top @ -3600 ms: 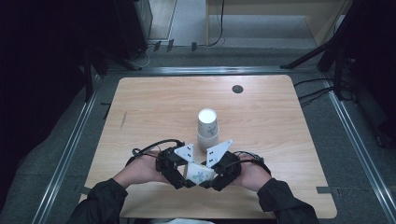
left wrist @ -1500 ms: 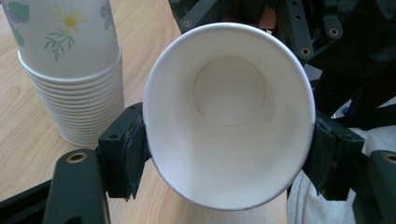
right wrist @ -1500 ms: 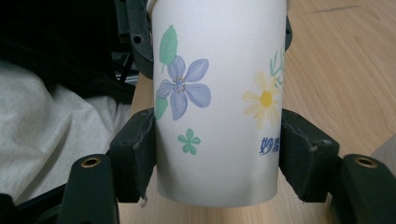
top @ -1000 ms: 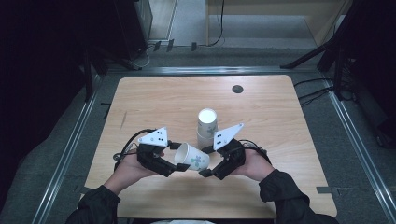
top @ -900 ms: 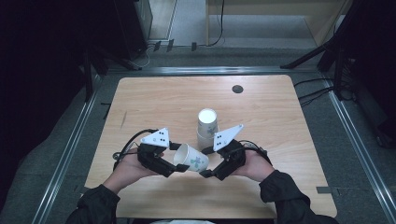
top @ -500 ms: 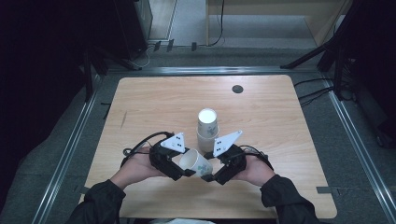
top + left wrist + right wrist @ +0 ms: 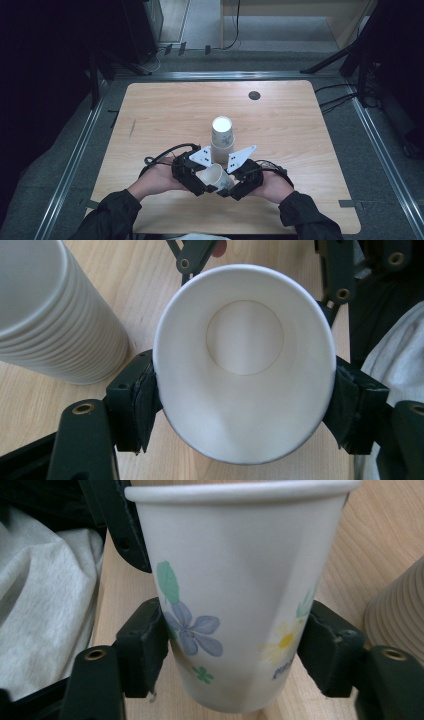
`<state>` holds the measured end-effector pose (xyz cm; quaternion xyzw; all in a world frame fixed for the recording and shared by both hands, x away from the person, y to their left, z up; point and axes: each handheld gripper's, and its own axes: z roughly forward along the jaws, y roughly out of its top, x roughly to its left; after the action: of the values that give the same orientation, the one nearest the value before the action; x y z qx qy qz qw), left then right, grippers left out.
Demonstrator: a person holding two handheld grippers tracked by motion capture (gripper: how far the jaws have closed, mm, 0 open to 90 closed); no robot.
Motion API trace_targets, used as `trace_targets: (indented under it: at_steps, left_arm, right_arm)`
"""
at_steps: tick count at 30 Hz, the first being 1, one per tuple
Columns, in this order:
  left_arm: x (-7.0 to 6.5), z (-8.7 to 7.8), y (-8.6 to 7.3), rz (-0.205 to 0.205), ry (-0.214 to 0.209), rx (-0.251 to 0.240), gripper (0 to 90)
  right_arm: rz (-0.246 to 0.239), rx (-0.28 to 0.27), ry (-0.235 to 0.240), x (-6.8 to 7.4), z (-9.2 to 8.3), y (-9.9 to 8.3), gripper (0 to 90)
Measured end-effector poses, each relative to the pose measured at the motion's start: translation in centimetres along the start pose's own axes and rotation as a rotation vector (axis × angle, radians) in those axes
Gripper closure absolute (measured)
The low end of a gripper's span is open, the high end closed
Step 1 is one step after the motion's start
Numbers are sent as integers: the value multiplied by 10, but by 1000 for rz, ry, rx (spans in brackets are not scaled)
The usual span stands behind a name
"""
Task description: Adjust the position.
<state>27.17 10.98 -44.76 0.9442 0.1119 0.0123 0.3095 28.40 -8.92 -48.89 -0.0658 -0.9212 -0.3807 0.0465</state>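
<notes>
A white paper cup (image 7: 216,177) with painted flowers lies on its side in the air between my two grippers, low over the table's near edge. My left gripper (image 7: 206,184) is shut on its rim, and in the left gripper view the cup (image 7: 245,365) is squeezed into an oval between that gripper's (image 7: 245,400) pads. My right gripper (image 7: 229,189) comes from the other side. Its jaws have just been closing, and in the right gripper view the pads of this gripper (image 7: 235,652) press on the lower wall of the cup (image 7: 235,595).
A tall stack of upturned paper cups (image 7: 222,136) stands on the wooden table (image 7: 300,130) just beyond the grippers, also close by in both gripper views (image 7: 55,315) (image 7: 400,615). A small black disc (image 7: 254,95) lies near the far edge. A grey cloth (image 7: 45,605) hangs below the table's near edge.
The left hand has carried the cup to the right, up to the right gripper. The right jaws, wide apart before, have closed onto the cup.
</notes>
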Motion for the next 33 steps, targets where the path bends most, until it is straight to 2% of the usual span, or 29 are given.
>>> trace_targets:
  at_steps: [6, 11, 13, 16, 22, 25, 33]
  left_arm:
    - [2, -2, -3, 8, -6, -29, 235]
    - [9, -3, -6, -52, -42, -65, 193]
    - [10, -5, -7, -59, -45, -80, 178]
    - [10, -9, -9, -66, -40, -119, 166]
    - [8, -18, -12, -80, -15, -204, 164]
    - [9, -21, -14, -111, -27, -252, 165]
    - [8, -22, -16, -154, -51, -339, 166]
  right_arm:
    - [-12, -6, -3, 1, -3, 1, 341]
    - [-10, -22, -17, -1, -7, 1, 338]
    - [-3, -42, -16, -2, -11, 1, 336]
    - [-5, -79, -14, -3, -16, 1, 336]
    - [1, -111, -13, -4, -22, 0, 335]
    - [14, -133, -4, -4, -24, 1, 335]
    - [29, -175, 14, -4, -26, 4, 335]
